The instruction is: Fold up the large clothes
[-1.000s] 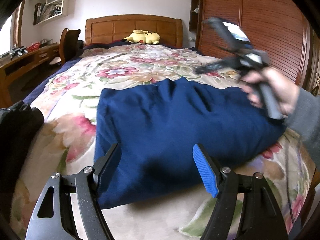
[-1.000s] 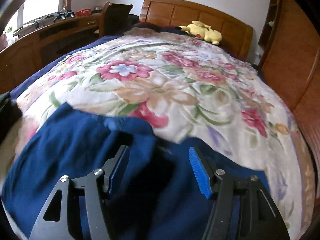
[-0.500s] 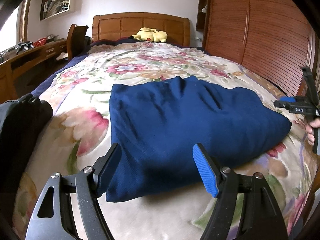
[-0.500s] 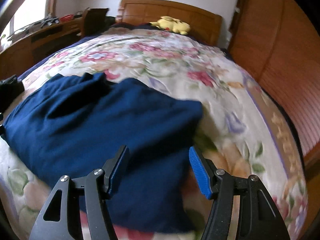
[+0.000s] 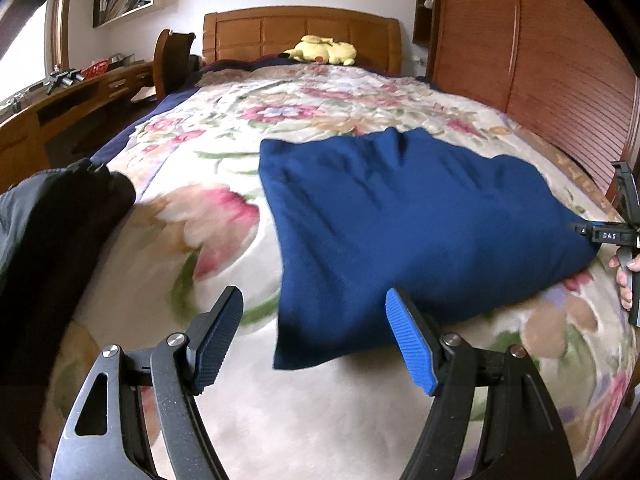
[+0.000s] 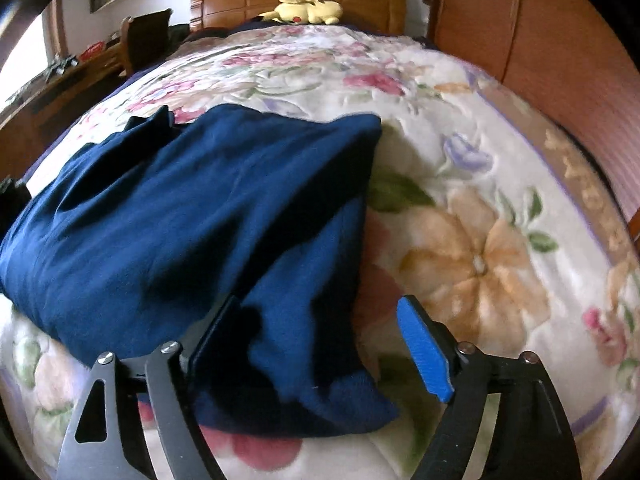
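Navy garment (image 5: 404, 220) lay folded into a rough rectangle on the floral bedspread (image 5: 224, 220), in the foot half of the bed, well short of the headboard (image 5: 300, 32). Long axis ran across the bed, side to side, not head to foot; in the left wrist view it stretched from a near left corner just ahead of the left claw (image 5: 314, 340) out to a far right corner by the right claw (image 5: 618, 216). Top surface was wrinkled, and the far edge had a raised fold. In the right wrist view the same garment (image 6: 192, 216) filled the left and centre, with its near right corner bunched low between the fingers of the right claw (image 6: 316, 344). Left claw stood wide open, holding nothing; the garment's near corner sat in the gap between the pads, with neither pad pressing on it. Right claw's jaws had just been opening and stood wide; cloth lay between them, the left finger was against or over the fabric, the blue pad (image 6: 424, 352) was clear of it, no grip. A hand (image 5: 624, 280) showed at the right edge on that claw's handle. Dark clothing (image 5: 52, 240) sat at the bed's left edge. Yellow plush toy (image 5: 324, 50) lay at the headboard.
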Demonstrator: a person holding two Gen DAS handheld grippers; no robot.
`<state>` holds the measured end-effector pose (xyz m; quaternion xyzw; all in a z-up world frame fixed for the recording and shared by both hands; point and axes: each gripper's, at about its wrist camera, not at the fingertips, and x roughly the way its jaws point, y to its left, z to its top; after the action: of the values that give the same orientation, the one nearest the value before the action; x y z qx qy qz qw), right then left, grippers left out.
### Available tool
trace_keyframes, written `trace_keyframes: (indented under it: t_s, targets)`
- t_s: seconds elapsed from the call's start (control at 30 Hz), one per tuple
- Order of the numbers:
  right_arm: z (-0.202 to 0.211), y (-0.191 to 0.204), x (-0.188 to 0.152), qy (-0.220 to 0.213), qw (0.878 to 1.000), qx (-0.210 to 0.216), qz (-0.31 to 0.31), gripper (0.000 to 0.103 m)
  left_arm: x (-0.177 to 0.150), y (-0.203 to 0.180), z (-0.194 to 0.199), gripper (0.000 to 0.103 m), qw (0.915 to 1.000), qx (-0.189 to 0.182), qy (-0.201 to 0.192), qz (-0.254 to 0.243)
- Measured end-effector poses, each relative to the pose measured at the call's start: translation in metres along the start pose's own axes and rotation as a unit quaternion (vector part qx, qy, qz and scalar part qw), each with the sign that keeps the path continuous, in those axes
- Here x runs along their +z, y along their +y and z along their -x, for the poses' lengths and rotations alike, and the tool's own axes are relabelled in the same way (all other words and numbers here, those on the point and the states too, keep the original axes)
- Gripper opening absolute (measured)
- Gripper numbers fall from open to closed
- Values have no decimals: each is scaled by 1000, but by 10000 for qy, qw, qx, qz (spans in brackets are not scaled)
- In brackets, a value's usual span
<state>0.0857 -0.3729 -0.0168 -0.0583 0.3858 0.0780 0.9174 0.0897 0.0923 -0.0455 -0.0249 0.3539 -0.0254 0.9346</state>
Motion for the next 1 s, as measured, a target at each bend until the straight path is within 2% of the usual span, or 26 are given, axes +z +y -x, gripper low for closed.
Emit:
trace_keyframes:
  t_s: [0.13,0.27,0.37,0.43,0.47,0.5,0.53,0.63,0.7,0.77,0.9,1.0]
  targets:
    - [-13,-12,-9,54,9979,429,-475,85,-4,3,-11,75,9995,-12,310,9]
    - [-14,-16,-11,17,9970,579,-504,85,-5,5,-19,75,9988,-56,490,70]
    - [-16,-15,-13,63,9967,673,-449,79,-5,6,-25,73,9980,-182,595,143]
    - [-19,-17,-12,82,9965,729,-399,73,-5,7,-29,57,9970,-386,650,172]
    - [-19,-16,-12,89,9961,805,-355,63,-5,6,-29,51,9963,-509,673,158]
    - [-19,-15,-13,106,9954,897,-317,57,-5,5,-29,37,9952,-669,694,141]
    - [-19,-14,-13,127,9954,918,-262,55,-5,5,-29,30,9947,-730,703,145]
    - [-16,-11,-12,134,9954,950,-58,43,-5,6,-19,15,9955,-757,538,194]
    - [-11,-13,-11,111,9951,980,55,31,-4,0,-8,13,9973,-633,354,83]
    - [1,-13,-11,-13,9957,897,218,26,-5,-5,0,12,9983,-519,265,10]
    - [29,-9,-15,-271,9956,805,405,23,-14,-12,27,10,9992,-368,95,-84]
    - [47,-9,-26,-338,9944,858,517,23,-20,-12,56,10,9988,-469,-51,-106]
